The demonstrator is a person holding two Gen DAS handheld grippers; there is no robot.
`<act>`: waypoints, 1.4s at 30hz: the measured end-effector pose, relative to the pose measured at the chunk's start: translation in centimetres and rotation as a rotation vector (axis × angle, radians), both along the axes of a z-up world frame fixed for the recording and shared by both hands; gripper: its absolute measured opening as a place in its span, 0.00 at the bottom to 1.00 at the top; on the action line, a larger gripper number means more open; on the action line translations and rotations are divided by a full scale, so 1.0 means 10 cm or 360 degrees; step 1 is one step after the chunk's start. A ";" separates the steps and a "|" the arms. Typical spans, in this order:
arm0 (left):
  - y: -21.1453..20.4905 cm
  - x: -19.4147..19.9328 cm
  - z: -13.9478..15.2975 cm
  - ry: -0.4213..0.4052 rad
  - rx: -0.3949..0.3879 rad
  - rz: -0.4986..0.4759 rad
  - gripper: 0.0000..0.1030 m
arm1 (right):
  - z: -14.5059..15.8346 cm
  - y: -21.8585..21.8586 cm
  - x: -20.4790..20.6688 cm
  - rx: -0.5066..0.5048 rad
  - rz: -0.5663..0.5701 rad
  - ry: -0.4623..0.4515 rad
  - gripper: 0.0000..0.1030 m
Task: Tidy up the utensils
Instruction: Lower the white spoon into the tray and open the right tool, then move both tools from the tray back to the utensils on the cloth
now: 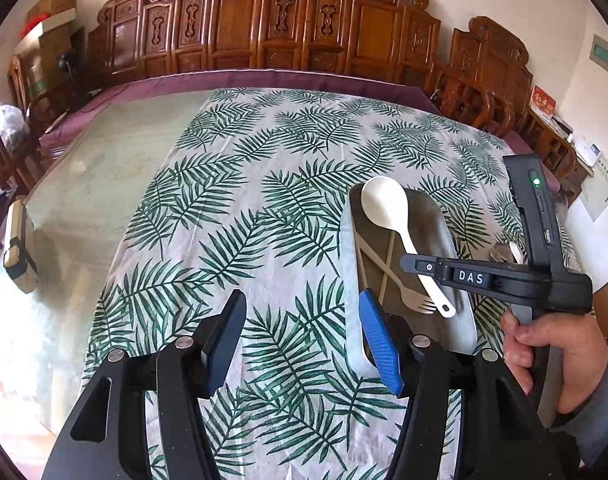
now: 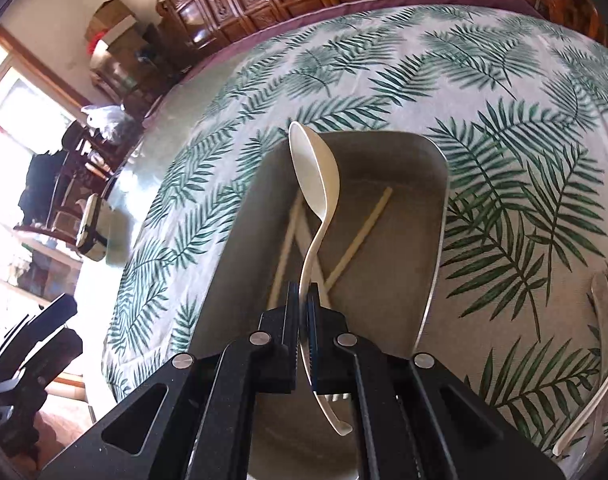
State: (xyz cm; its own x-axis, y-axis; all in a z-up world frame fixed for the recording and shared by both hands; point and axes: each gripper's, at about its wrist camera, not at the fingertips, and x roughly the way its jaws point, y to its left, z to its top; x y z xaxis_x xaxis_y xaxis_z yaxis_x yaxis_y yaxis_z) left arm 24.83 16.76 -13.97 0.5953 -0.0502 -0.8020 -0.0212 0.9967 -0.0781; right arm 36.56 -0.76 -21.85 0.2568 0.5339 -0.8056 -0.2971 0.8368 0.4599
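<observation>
A white ladle-like spoon hangs over the metal tray, its bowl at the far end. My right gripper is shut on its handle. In the left wrist view the same spoon slants across the tray, with the right gripper coming in from the right. Crossed chopsticks and a pale fork lie in the tray under the spoon. My left gripper stands open above the leaf-print cloth, just left of the tray, with nothing between its fingers.
More utensils lie on the cloth right of the tray. A small strapped box sits at the glass table's left edge. Carved wooden chairs line the far side. A person's hand holds the right gripper's handle.
</observation>
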 end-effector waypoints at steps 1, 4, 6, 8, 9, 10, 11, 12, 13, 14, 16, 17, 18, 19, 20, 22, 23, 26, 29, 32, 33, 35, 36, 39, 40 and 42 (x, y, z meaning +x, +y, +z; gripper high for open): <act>0.00 0.00 0.00 0.0001 0.0001 0.0000 0.54 | -0.01 0.00 0.00 -0.0004 -0.0004 0.0002 0.06; -0.01 -0.01 -0.01 0.0006 0.0007 -0.0001 0.54 | -0.02 0.00 0.00 -0.0006 0.0003 -0.0001 0.08; -0.01 -0.01 -0.02 0.0008 0.0011 -0.0001 0.54 | 0.00 0.02 -0.01 0.0004 0.0022 -0.0004 0.08; -0.02 -0.02 -0.02 0.0011 0.0015 0.0003 0.54 | 0.02 0.03 -0.03 0.0007 0.0049 -0.0021 0.09; -0.02 -0.02 -0.01 0.0011 0.0016 0.0002 0.54 | 0.03 0.04 -0.04 0.0006 0.0058 -0.0030 0.09; -0.02 -0.02 -0.01 0.0009 0.0016 0.0000 0.54 | 0.05 0.04 -0.05 0.0012 0.0070 -0.0036 0.09; -0.02 -0.02 -0.02 0.0009 0.0019 -0.0001 0.54 | 0.05 0.03 -0.05 0.0023 0.0078 -0.0034 0.10; -0.03 -0.01 -0.01 0.0009 0.0021 -0.0001 0.54 | 0.06 0.03 -0.06 0.0039 0.0092 -0.0030 0.10; -0.03 -0.01 -0.01 0.0009 0.0020 -0.0002 0.54 | 0.06 0.02 -0.07 0.0044 0.0099 -0.0029 0.10; -0.04 -0.01 -0.01 0.0008 0.0019 -0.0003 0.54 | 0.06 0.01 -0.08 0.0046 0.0106 -0.0029 0.10; -0.06 -0.02 0.00 0.0007 0.0021 -0.0006 0.54 | 0.07 0.00 -0.08 0.0064 0.0113 -0.0027 0.11; -0.07 -0.02 0.00 0.0007 0.0022 -0.0007 0.54 | 0.08 0.00 -0.08 0.0071 0.0115 -0.0028 0.11; -0.08 -0.03 0.00 0.0007 0.0024 -0.0009 0.54 | 0.09 0.00 -0.08 0.0078 0.0123 -0.0029 0.11; -0.08 -0.03 0.01 0.0007 0.0026 -0.0009 0.54 | 0.10 0.01 -0.08 0.0082 0.0132 -0.0030 0.12; -0.09 -0.03 0.01 0.0007 0.0027 -0.0010 0.54 | 0.11 0.02 -0.08 0.0082 0.0145 -0.0030 0.13; -0.10 -0.04 0.02 0.0004 0.0029 -0.0013 0.54 | 0.15 0.04 -0.10 0.0073 0.0168 -0.0044 0.16; -0.10 -0.04 0.03 0.0002 0.0029 -0.0014 0.54 | 0.17 0.05 -0.11 0.0065 0.0174 -0.0060 0.21; -0.14 -0.04 0.04 0.0001 0.0027 -0.0016 0.54 | 0.29 0.01 -0.18 0.0041 0.0197 -0.0136 0.23; -0.20 -0.03 0.07 -0.0009 0.0023 -0.0029 0.54 | 0.40 -0.05 -0.25 0.0010 0.0228 -0.0198 0.23; -0.29 -0.02 0.10 -0.0022 0.0019 -0.0043 0.58 | 0.53 -0.20 -0.34 -0.0009 0.0237 -0.0262 0.23; -0.33 -0.02 0.10 -0.0027 0.0013 -0.0049 0.59 | 0.58 -0.26 -0.39 -0.0013 0.0239 -0.0285 0.23; -0.42 -0.02 0.11 -0.0028 0.0003 -0.0063 0.59 | 0.67 -0.42 -0.48 -0.0032 0.0239 -0.0336 0.23; -0.48 -0.01 0.11 -0.0029 -0.0001 -0.0078 0.61 | 0.73 -0.53 -0.55 -0.0049 0.0236 -0.0369 0.23; -0.64 0.00 0.12 -0.0039 0.0001 -0.0118 0.70 | 0.79 -0.80 -0.68 -0.0088 0.0222 -0.0408 0.23; -0.69 0.01 0.13 -0.0041 0.0000 -0.0130 0.70 | 0.80 -0.92 -0.74 -0.0112 0.0211 -0.0421 0.23; -0.83 0.02 0.12 -0.0040 -0.0013 -0.0167 0.72 | 0.81 -1.13 -0.82 -0.0155 0.0181 -0.0444 0.23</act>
State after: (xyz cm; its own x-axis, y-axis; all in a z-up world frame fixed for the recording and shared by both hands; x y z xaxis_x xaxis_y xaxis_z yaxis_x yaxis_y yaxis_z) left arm 25.05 8.49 -12.72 0.6062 -0.1197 -0.7863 0.0853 0.9927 -0.0854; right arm 28.39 -12.08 -13.75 0.4182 0.4957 -0.7612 -0.4948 0.8271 0.2667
